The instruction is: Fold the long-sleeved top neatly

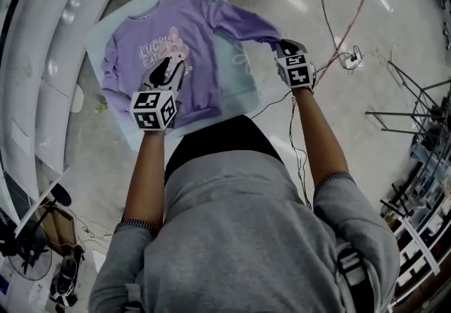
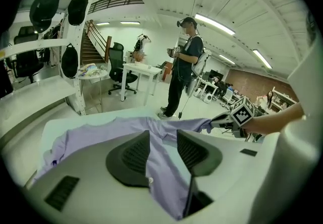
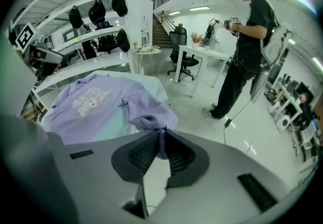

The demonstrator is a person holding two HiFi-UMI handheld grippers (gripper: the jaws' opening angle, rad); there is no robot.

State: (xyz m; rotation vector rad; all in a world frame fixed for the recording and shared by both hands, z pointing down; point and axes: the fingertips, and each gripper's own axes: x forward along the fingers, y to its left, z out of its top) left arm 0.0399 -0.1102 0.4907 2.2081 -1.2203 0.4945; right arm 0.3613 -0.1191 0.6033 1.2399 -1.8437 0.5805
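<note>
Left tongs [image 1: 168,68] released, jaws apart, over the hem end of the lilac long-sleeved fabric top [image 1: 201,44]; cloth shows through the gap. Top lies print-up on the pale blue worktop [image 1: 243,96]. Right tongs [image 1: 282,45] clenched on the cuff of one sleeve [image 1: 243,22], which is stretched from the shoulder. Standing person in dark clothes [image 2: 184,66] beyond.

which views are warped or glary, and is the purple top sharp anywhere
Head view: mild bending at the edges, two glare streaks on the floor, purple top crisp; left gripper view: heavy fisheye, dark corners, ceiling lights blown out; right gripper view: same fisheye, top clear, standing person has a mosaic over the face.
</note>
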